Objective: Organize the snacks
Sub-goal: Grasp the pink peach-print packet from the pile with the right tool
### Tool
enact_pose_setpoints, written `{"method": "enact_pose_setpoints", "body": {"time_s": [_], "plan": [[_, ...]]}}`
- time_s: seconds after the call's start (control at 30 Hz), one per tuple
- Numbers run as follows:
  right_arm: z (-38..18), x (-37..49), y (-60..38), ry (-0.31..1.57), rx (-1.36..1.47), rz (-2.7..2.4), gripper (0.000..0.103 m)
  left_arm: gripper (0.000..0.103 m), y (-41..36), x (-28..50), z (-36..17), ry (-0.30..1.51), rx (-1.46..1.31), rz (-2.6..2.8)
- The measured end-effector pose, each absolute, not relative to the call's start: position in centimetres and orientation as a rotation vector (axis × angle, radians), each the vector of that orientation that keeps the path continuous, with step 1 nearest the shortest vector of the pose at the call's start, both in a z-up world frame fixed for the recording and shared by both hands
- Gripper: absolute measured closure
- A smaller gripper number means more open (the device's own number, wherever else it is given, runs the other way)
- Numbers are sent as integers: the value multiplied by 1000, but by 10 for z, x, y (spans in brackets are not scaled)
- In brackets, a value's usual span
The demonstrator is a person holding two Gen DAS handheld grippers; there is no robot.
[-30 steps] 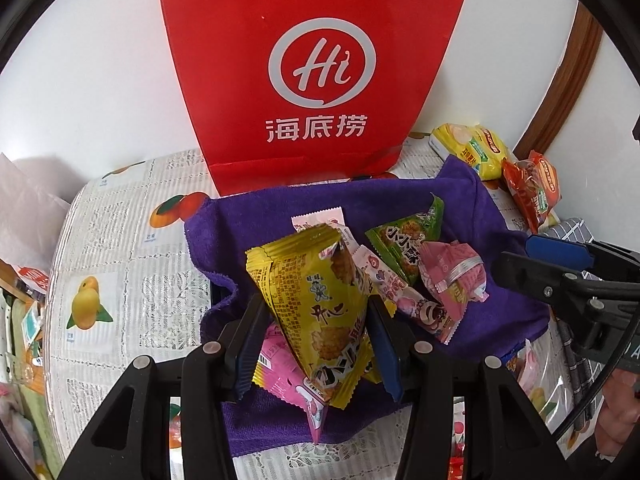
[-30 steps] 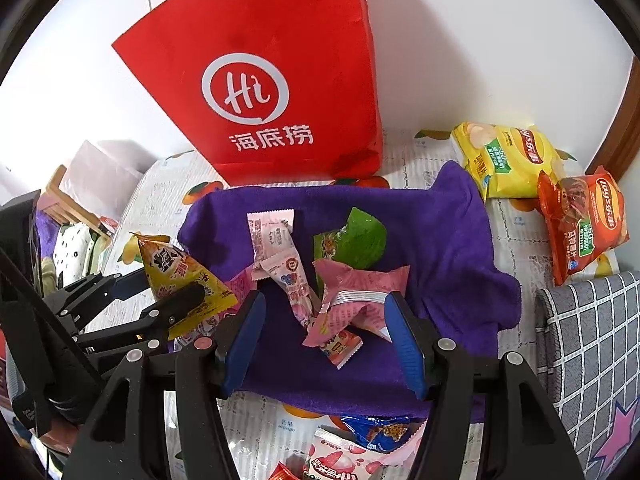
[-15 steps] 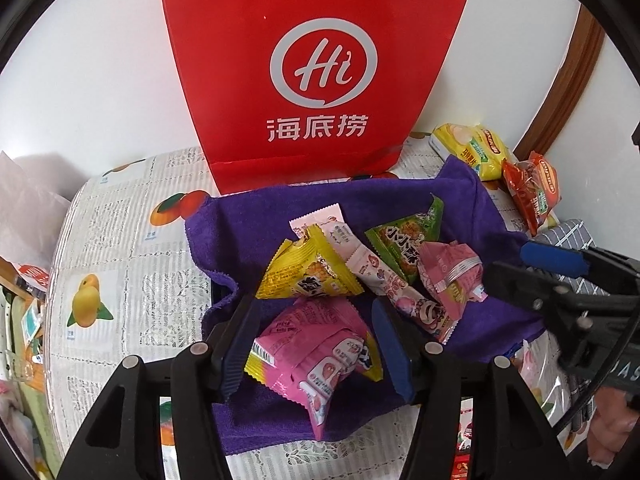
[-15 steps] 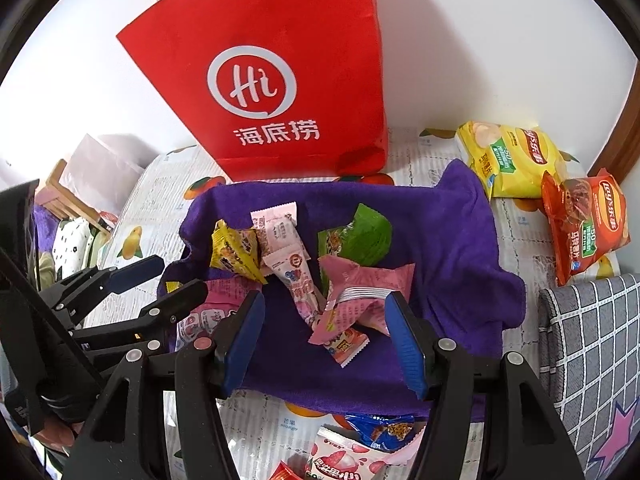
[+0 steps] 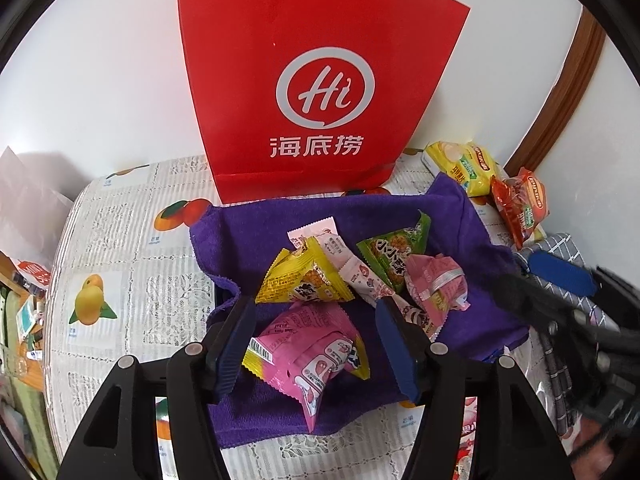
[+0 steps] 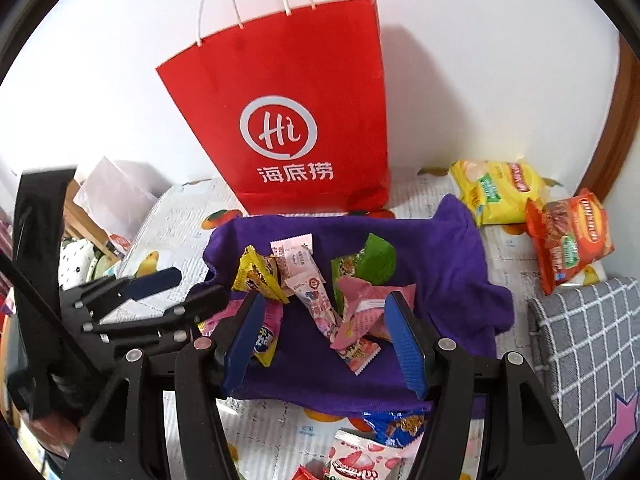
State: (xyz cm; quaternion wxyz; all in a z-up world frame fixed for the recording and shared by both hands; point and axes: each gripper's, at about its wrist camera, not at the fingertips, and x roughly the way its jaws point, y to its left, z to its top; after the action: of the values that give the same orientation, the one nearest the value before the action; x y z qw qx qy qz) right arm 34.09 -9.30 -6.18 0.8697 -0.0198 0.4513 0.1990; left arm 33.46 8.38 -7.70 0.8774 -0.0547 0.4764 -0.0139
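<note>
**Snacks piled on the purple towel, both hand-held grippers released**

Your left hand-held gripper (image 5: 316,342) hangs over the near edge of the purple towel (image 5: 472,224). Its jaws have just been opening; they stand apart, with the pink snack packet (image 5: 308,344) lying loose on the towel between them, untouched by either pad. Just beyond that packet on the towel sits the yellow snack packet (image 5: 300,280), leaning against a long pink-and-white wrapper (image 5: 344,264).

Your right hand-held gripper (image 6: 324,336) is also released, its jaws wide apart over the towel's near middle, with a crumpled pink packet (image 6: 364,312) lying under them. A green packet (image 6: 368,264) rests farther back on the towel.

Behind the towel, a red paper bag (image 6: 292,120) stands upright against the wall. To the towel's right lie a yellow chip bag (image 6: 496,192) and an orange chip bag (image 6: 568,236). More wrapped snacks (image 6: 360,456) lie on the fruit-print counter (image 5: 120,240) in front of the towel.
</note>
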Motion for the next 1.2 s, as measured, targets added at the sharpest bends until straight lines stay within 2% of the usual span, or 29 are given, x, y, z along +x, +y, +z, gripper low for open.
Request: {"method": "enact_pose_setpoints", "body": {"time_s": [0.17,0.4,0.6,1.0,1.2], "plan": [[-75,305,-114,891,-108,328,41,41,83,325,-62,952,-110,-32],[-117,270,-176,1024,-43,206,41,39,70,314,-45,911,-90,-77],[-142,250,-201,1031,-50,172,41,37,66,308,-37,892,-78,-72],[-186,276,-196,1077,-104,189,41,35,53,318,-56,939,-45,-55],[-188,282,-193,1039,-109,237,40,35,40,317,-62,952,-12,-55]]}}
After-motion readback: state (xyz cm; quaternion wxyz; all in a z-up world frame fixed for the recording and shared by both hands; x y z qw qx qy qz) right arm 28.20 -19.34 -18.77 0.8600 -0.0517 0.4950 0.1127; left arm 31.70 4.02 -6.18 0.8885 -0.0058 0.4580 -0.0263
